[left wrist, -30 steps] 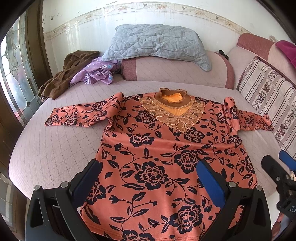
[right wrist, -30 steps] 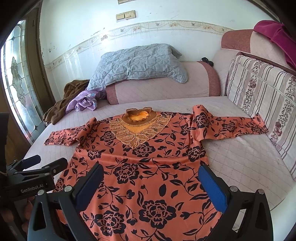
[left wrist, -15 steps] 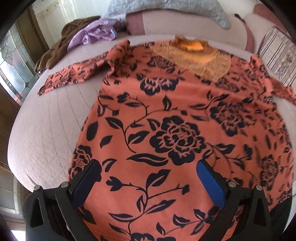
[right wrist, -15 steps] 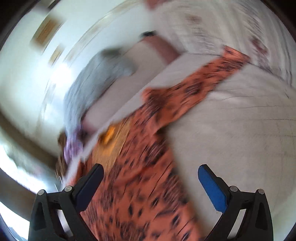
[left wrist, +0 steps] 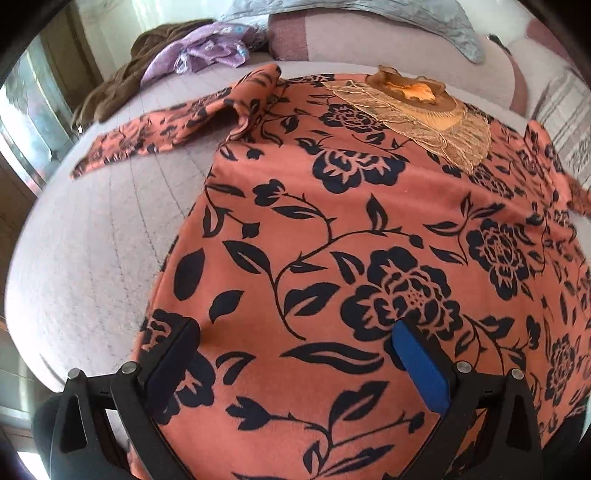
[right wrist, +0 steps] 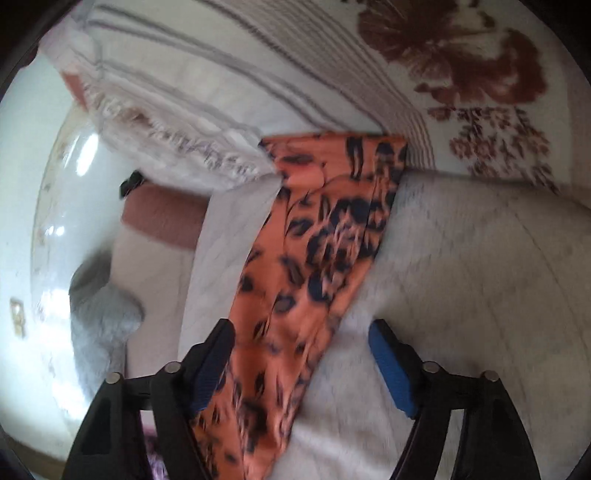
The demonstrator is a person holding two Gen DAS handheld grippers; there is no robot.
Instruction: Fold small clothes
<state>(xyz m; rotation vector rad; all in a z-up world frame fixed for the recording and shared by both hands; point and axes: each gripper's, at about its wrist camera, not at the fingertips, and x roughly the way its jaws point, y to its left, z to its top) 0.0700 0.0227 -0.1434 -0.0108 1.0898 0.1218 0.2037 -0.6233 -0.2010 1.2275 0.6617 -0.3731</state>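
Orange blouse sleeve (right wrist: 317, 258), blurred, seemingly ungripped between the closing right tool (right wrist: 301, 365); left tool (left wrist: 295, 354) released.

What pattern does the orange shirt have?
Black flowers and leaves on the orange shirt, clearest in the left wrist view.

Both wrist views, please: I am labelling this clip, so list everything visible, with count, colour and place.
Floral top: one, orange with black flowers, spread flat on the bed, collar at the far end.
Right sleeve of the top: orange and black, stretched out to the striped cushion.
Bed cover: one, pale pink, quilted, under the top.
Brown garment: one, heaped at the far left.
Purple garment: one, crumpled beside the brown one.
Grey quilt: one, on the pink bolster.
Pink bolster: one, along the far edge.
Striped cushion: one, white with floral print, at the right edge.
Left gripper: black with blue pads, open over the hem.
Right gripper: jaws closing, sleeve between them, not yet pinched.
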